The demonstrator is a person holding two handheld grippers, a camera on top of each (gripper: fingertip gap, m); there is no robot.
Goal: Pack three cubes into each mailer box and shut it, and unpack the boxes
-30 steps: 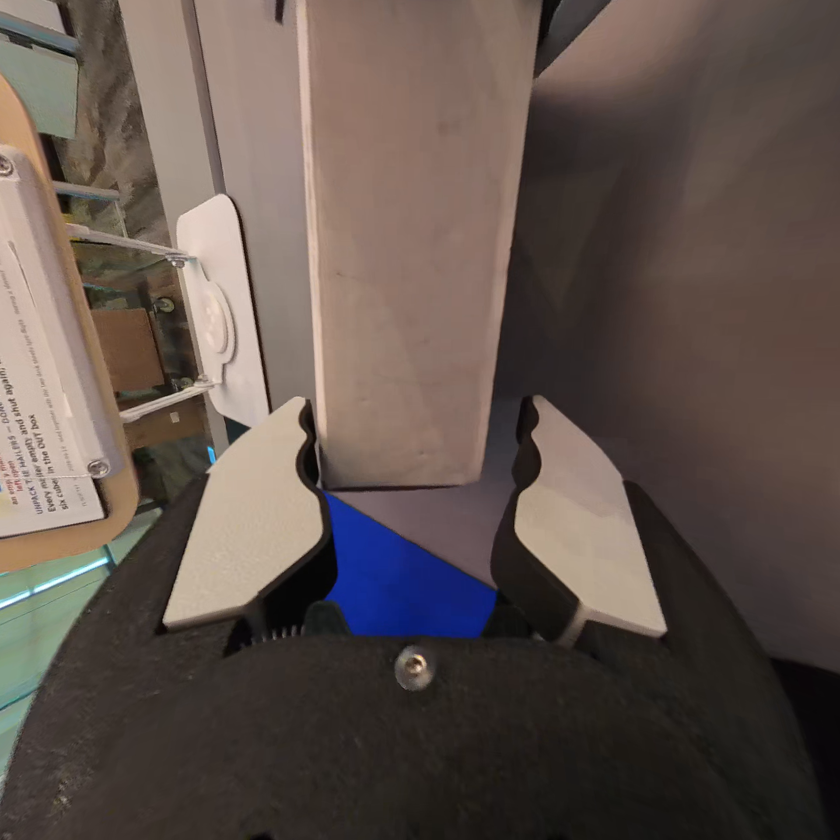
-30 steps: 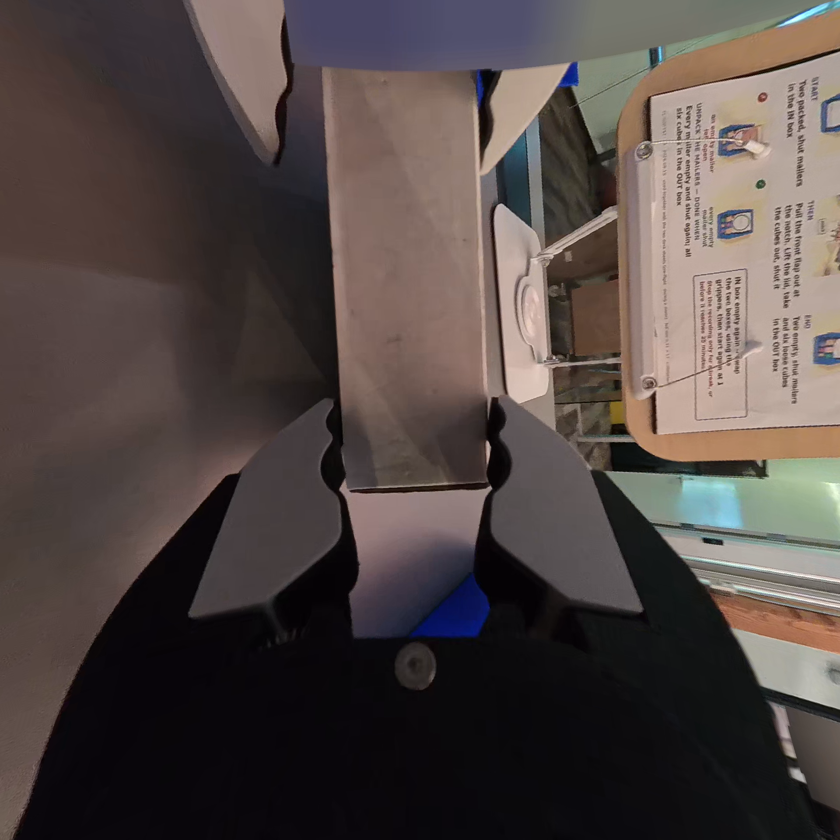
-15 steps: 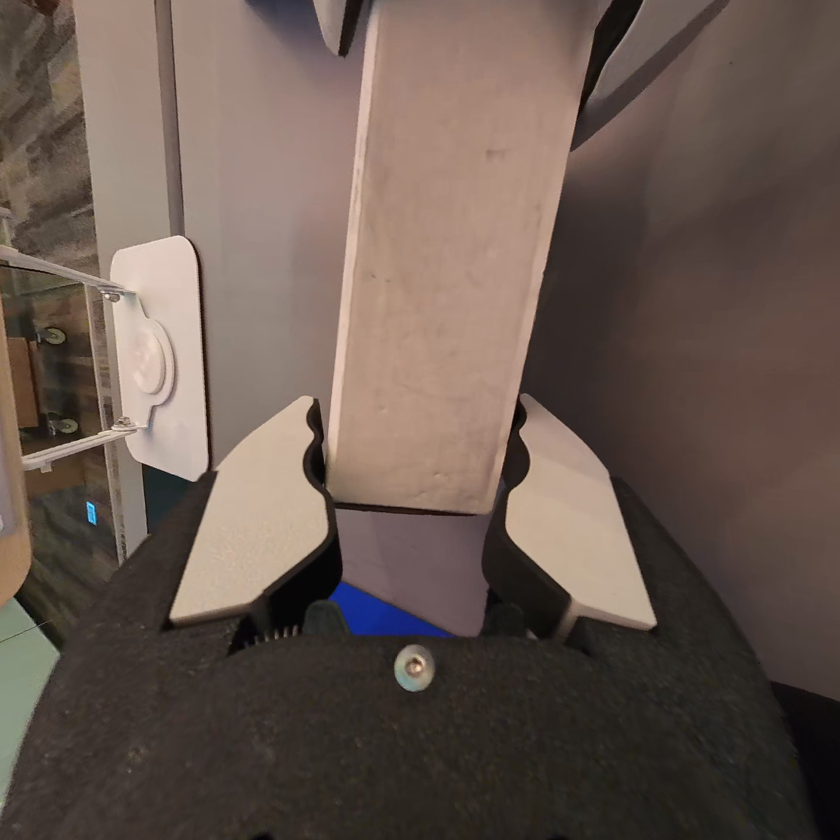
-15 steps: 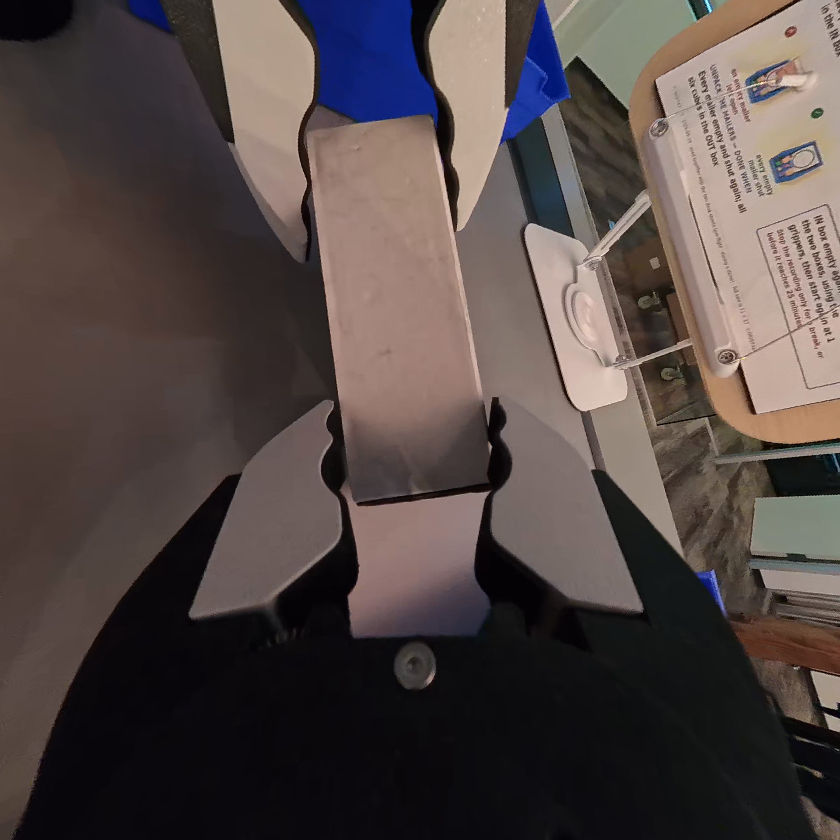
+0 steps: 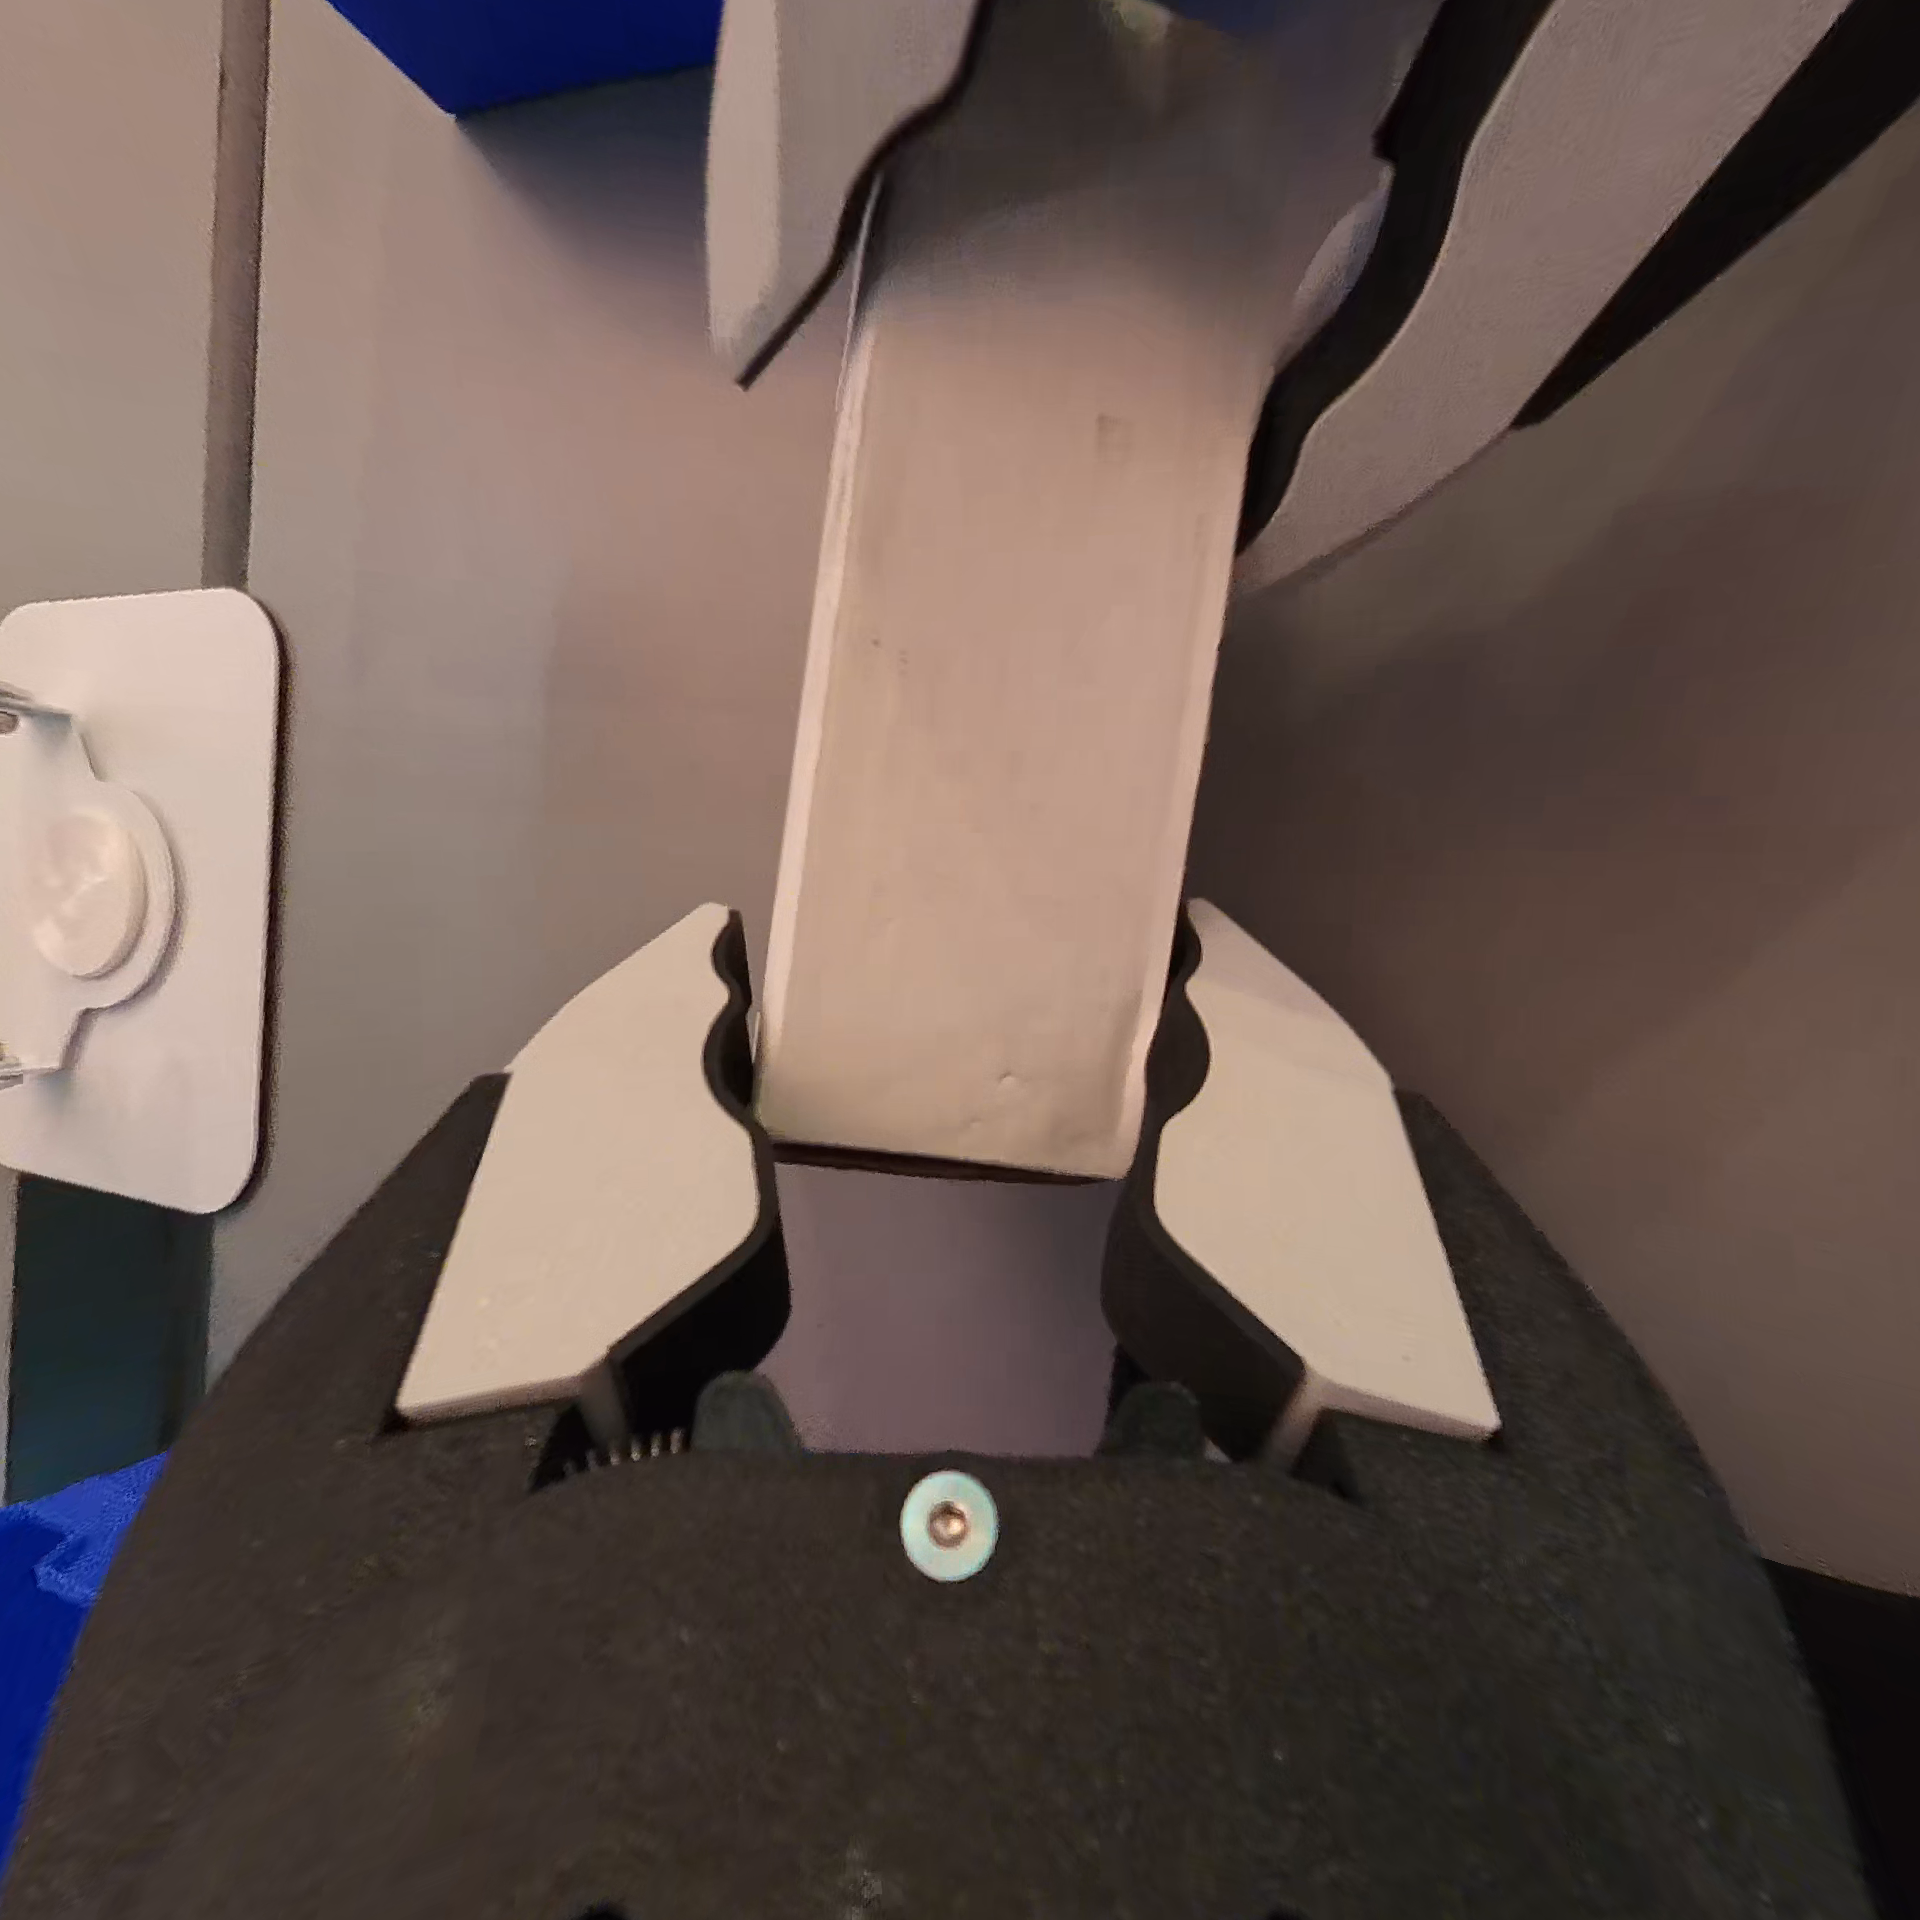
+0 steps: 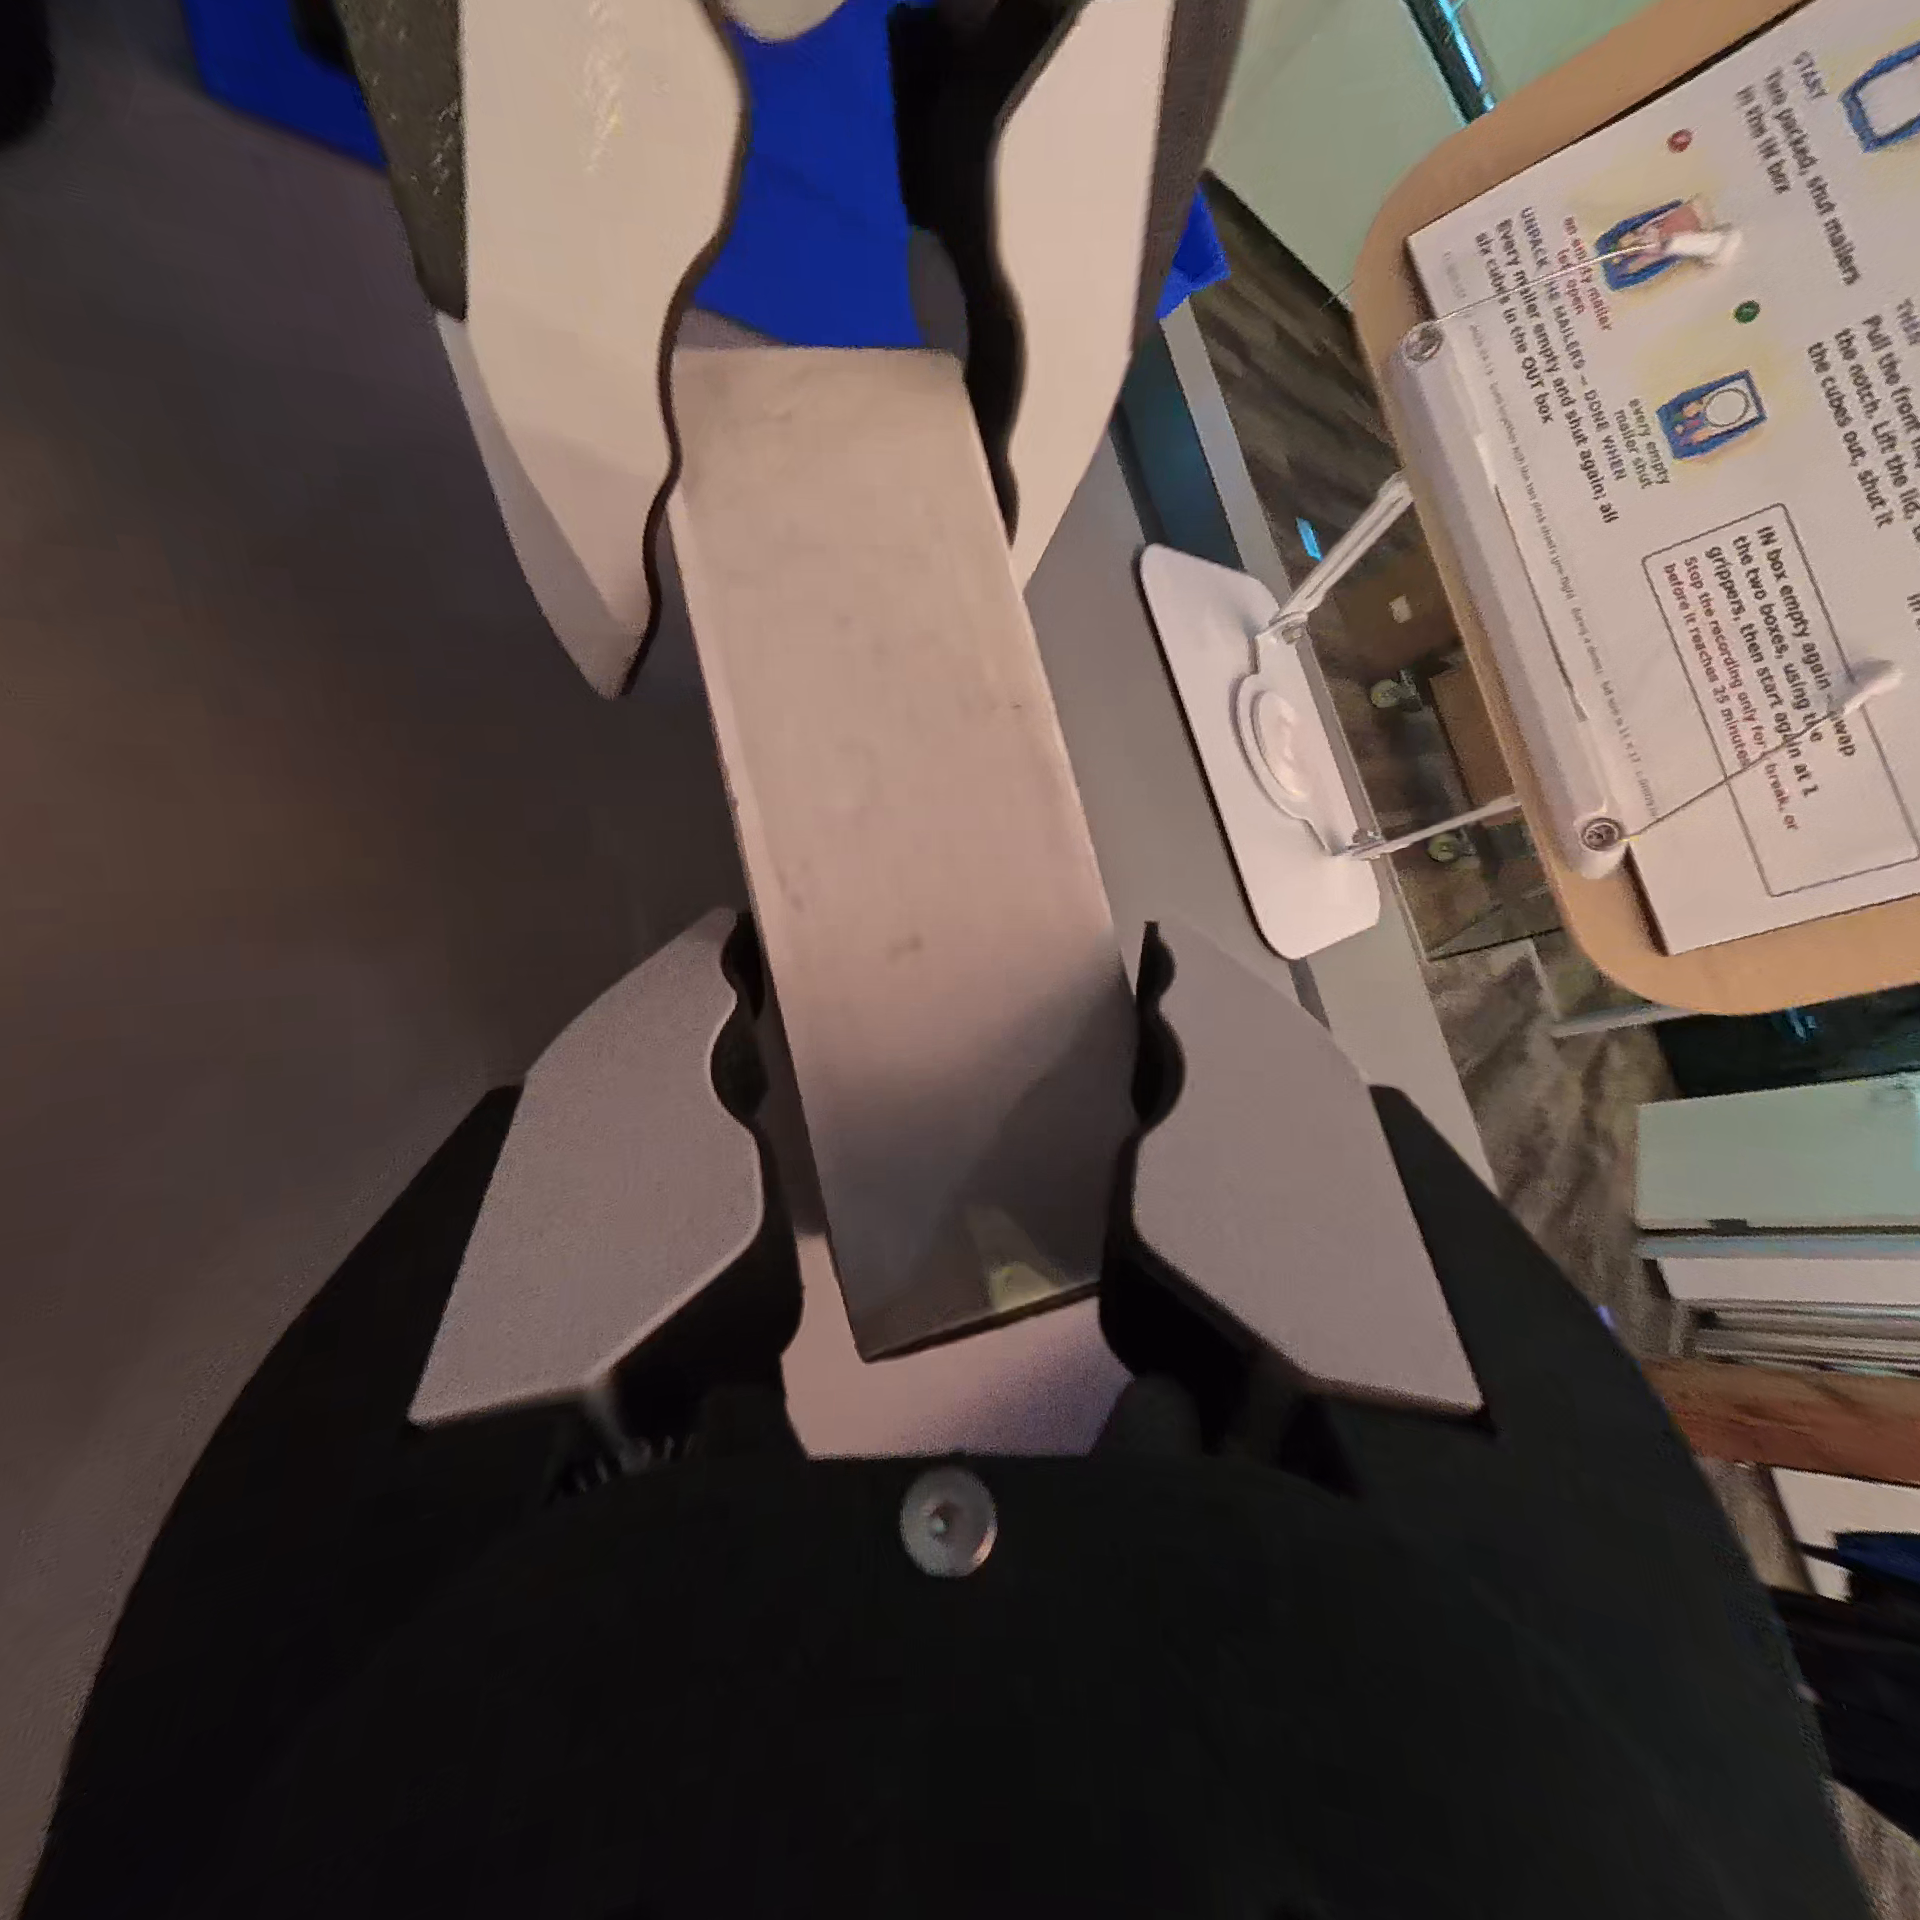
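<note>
A white mailer box (image 5: 997,779) is shut and seen along its narrow side, held in the air over the grey table (image 5: 1558,935). My left gripper (image 5: 961,920) is shut on its near end. My right gripper (image 5: 1091,208) clamps the far end. In the right wrist view the same box (image 6: 894,790) runs away from my right gripper (image 6: 935,930), which is shut on it, to the left gripper (image 6: 831,582) at the far end. No cubes are in view.
A blue bin (image 6: 831,208) lies beyond the box and shows in the left wrist view (image 5: 582,52). A white stand base (image 6: 1257,758) sits on the table edge and holds a wooden board with an instruction sheet (image 6: 1662,520). Shelves stand at far right.
My left gripper closed from a loose hold to a firm grip on the box. Both grippers and the box swung round, bringing the blue bin into view beyond the box.
</note>
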